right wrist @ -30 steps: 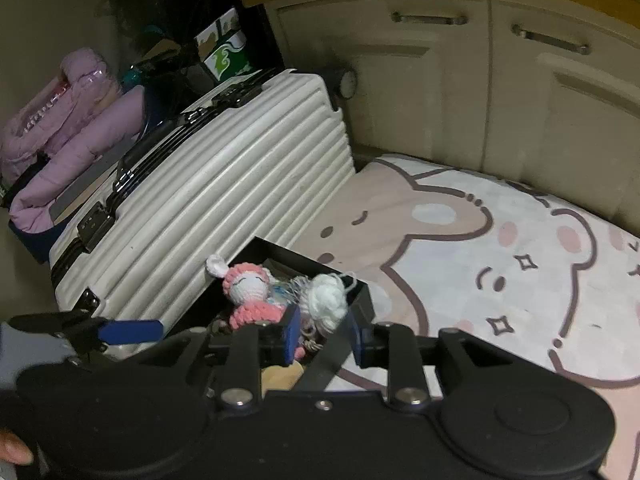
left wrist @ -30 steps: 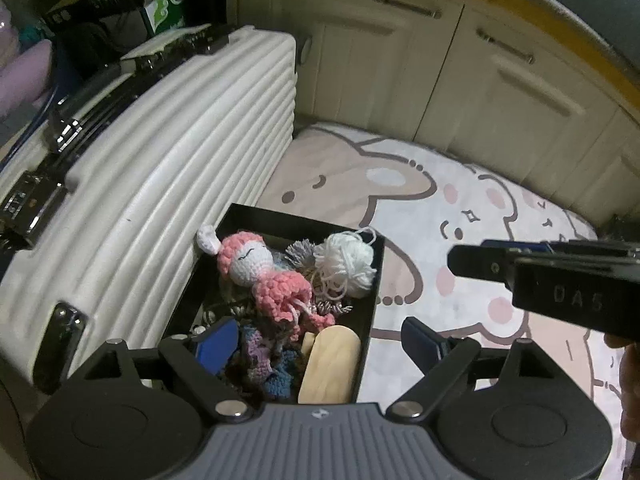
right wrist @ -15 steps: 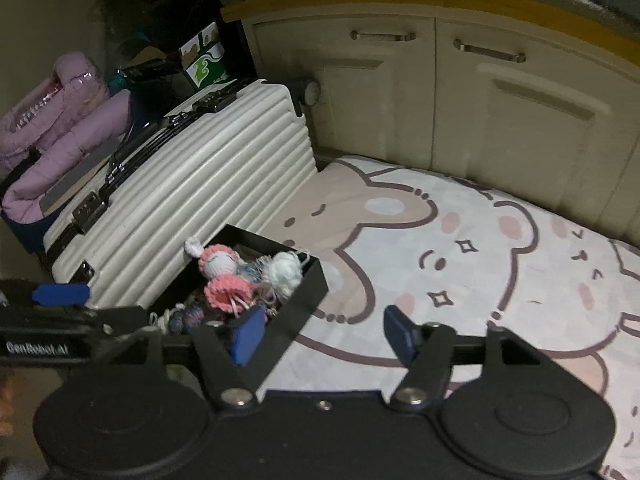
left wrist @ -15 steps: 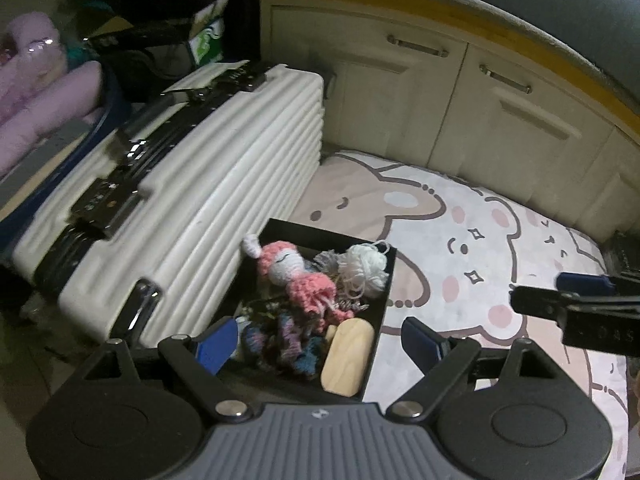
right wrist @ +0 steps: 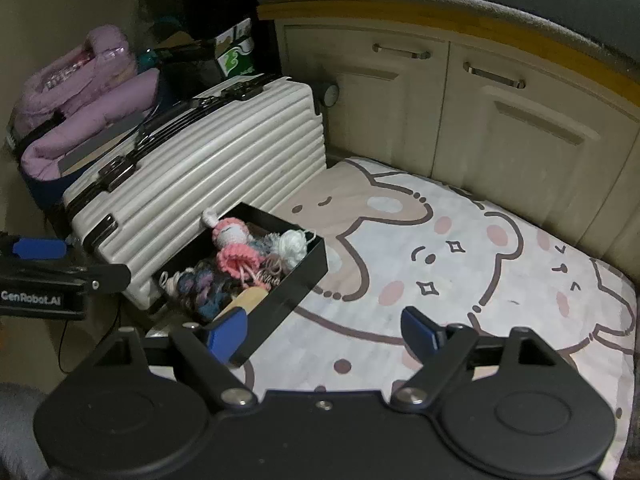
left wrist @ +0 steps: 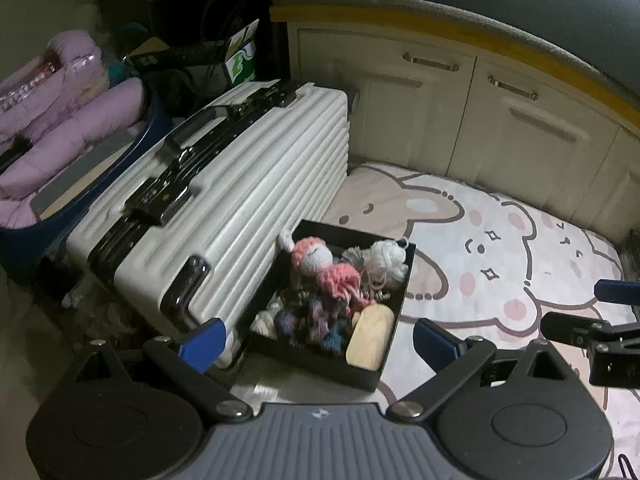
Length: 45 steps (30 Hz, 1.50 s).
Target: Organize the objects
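Observation:
A black box [left wrist: 372, 368] [right wrist: 298, 286] sits on the bear-print mat beside a white suitcase. It holds a pink crochet doll [left wrist: 320, 258] [right wrist: 234, 246], a white yarn pompom [left wrist: 386, 258] [right wrist: 292, 244], blue-purple yarn [left wrist: 316, 320] [right wrist: 200, 288] and a wooden piece [left wrist: 370, 338] [right wrist: 250, 296]. My left gripper [left wrist: 318, 338] is open and empty, above and behind the box. My right gripper [right wrist: 324, 328] is open and empty, over the mat just right of the box.
A ribbed white suitcase [left wrist: 224, 200] [right wrist: 192, 172] lies left of the box. Cream cabinet doors [left wrist: 500, 120] [right wrist: 460, 112] stand behind the bear-print mat [left wrist: 500, 240] [right wrist: 460, 248]. Purple bedding [left wrist: 60, 112] [right wrist: 80, 92] and a green-white carton [left wrist: 240, 60] sit at far left.
Both grippers have pulled back and up from the box, so it looks smaller. The right gripper has gone from nearly shut over the box to wide open.

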Each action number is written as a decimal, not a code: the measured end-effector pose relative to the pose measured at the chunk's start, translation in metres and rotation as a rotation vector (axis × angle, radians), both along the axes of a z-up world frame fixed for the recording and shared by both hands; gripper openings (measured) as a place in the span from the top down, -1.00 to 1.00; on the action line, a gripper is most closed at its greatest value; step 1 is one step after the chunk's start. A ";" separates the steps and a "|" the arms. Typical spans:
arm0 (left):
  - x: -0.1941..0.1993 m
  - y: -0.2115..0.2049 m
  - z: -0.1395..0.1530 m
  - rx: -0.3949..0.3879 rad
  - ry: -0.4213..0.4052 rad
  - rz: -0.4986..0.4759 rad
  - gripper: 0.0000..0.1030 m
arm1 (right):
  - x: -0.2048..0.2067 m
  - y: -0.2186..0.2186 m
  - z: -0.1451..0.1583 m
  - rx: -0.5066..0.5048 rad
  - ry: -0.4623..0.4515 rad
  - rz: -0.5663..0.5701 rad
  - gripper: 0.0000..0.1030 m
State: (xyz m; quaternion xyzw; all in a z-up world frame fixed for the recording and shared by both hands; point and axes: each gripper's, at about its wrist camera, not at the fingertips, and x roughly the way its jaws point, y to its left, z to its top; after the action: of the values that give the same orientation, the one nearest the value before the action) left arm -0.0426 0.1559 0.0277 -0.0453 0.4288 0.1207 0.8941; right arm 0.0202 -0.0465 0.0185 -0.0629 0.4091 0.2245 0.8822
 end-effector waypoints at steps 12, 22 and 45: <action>-0.032 -0.013 0.004 0.075 -0.016 0.025 -0.93 | -0.033 0.003 0.004 -0.005 -0.050 -0.008 -0.69; -0.034 -0.012 0.000 0.088 -0.010 0.035 -0.96 | -0.032 -0.001 -0.003 0.001 -0.051 -0.054 -0.69; -0.034 -0.010 -0.001 0.082 -0.001 0.020 -1.00 | -0.031 0.001 -0.004 -0.002 -0.049 -0.051 -0.70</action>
State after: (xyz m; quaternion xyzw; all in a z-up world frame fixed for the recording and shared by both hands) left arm -0.0762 0.1457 0.0267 -0.0129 0.4225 0.1472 0.8943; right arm -0.0110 -0.0452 0.0140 -0.0589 0.3892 0.1997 0.8973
